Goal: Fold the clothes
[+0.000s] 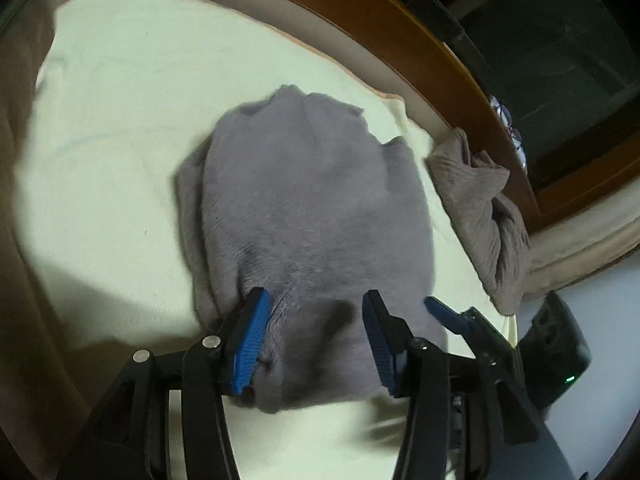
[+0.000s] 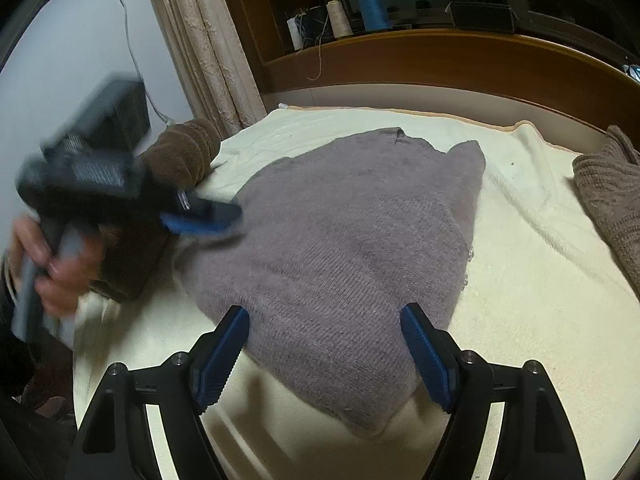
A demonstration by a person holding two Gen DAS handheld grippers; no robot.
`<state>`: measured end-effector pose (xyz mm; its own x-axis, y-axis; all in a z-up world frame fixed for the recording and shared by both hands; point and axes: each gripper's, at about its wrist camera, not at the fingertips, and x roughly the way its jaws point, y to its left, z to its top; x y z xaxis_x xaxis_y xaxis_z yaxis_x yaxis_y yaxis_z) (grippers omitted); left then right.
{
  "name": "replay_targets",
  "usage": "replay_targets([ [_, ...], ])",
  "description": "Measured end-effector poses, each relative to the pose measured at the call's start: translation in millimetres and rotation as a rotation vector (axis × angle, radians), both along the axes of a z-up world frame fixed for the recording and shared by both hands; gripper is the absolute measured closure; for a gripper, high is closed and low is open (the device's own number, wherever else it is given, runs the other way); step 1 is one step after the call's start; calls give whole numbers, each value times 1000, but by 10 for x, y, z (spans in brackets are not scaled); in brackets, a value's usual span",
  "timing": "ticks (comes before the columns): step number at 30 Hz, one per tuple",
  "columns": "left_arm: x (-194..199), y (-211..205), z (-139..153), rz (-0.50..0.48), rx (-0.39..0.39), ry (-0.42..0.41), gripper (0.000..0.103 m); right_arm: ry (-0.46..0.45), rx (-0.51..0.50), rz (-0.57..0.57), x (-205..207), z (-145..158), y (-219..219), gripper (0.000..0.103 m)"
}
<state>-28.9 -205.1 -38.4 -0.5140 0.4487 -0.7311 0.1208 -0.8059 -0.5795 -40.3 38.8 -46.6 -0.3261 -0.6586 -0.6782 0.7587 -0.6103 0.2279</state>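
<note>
Both grippers, left (image 1: 316,300) and right (image 2: 324,316), gape over the grey sweater's (image 2: 340,248) near edge; bare cream blanket (image 2: 540,300) flanks it.

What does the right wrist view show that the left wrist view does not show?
Only the right wrist view shows the thread spools on the shelf, the curtain, a brown rolled garment and the hand holding the left gripper. Only the left wrist view shows glasses on the wooden ledge. Both show the grey sweater on the cream blanket, the beige knit beside it, and both grippers open at the sweater's near edge.
</note>
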Motion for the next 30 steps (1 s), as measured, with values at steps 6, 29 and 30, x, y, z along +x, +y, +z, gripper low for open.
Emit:
replay_targets([
  [6,13,-116,-61,46,4,-36,55,-3,-3,3,-41,-22,-12,22],
  [29,-618,-268,-191,76,44,-132,14,-21,-27,4,-47,-21,-10,17],
  [30,-635,-254,-189,60,48,-133,14,-23,-29,5,-50,-20,-10,17],
])
